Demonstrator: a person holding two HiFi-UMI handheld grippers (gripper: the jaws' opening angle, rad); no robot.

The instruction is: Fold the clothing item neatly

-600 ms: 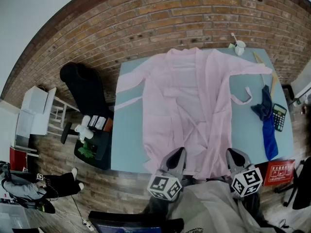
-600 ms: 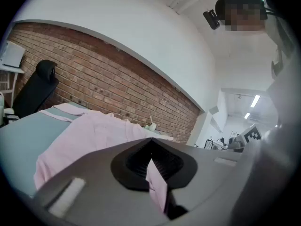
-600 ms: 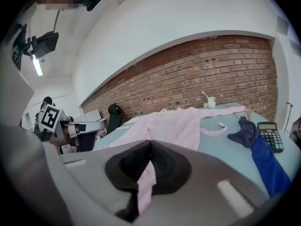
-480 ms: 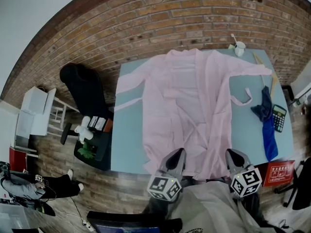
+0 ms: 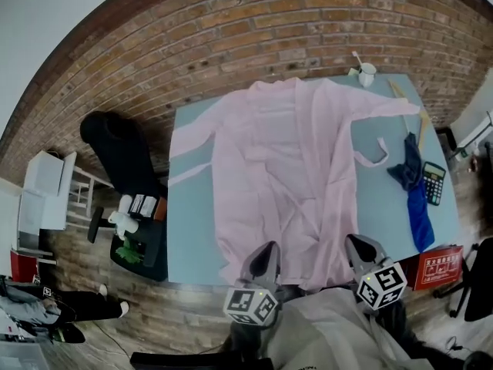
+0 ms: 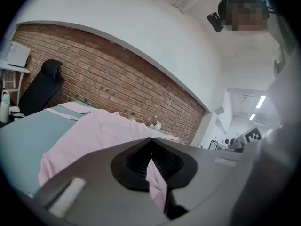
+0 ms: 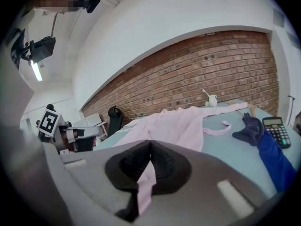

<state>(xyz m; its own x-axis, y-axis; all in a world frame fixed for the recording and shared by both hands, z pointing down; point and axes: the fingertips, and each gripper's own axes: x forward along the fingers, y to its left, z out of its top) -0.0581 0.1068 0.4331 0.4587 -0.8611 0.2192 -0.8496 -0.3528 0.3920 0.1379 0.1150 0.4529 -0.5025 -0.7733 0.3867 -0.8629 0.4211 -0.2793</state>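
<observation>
A pale pink robe (image 5: 285, 168) lies spread open on the light blue table (image 5: 189, 230), collar toward the brick wall, sleeves out to both sides. My left gripper (image 5: 264, 257) is shut on the robe's bottom hem at the near table edge, left of centre. My right gripper (image 5: 360, 250) is shut on the same hem further right. In the left gripper view a strip of pink cloth (image 6: 155, 180) hangs pinched between the closed jaws. The right gripper view shows the same, pink hem (image 7: 146, 185) caught in the jaws, with the robe (image 7: 174, 124) stretching away over the table.
A dark blue cloth (image 5: 414, 199) and a calculator (image 5: 433, 182) lie at the table's right side, a white cup (image 5: 367, 73) at the far right corner, a red box (image 5: 435, 267) by the near right corner. A black office chair (image 5: 115, 149) stands left of the table.
The head view has shifted, so the table and robe sit a little further left and up in the picture. Both grippers keep their hold on the hem.
</observation>
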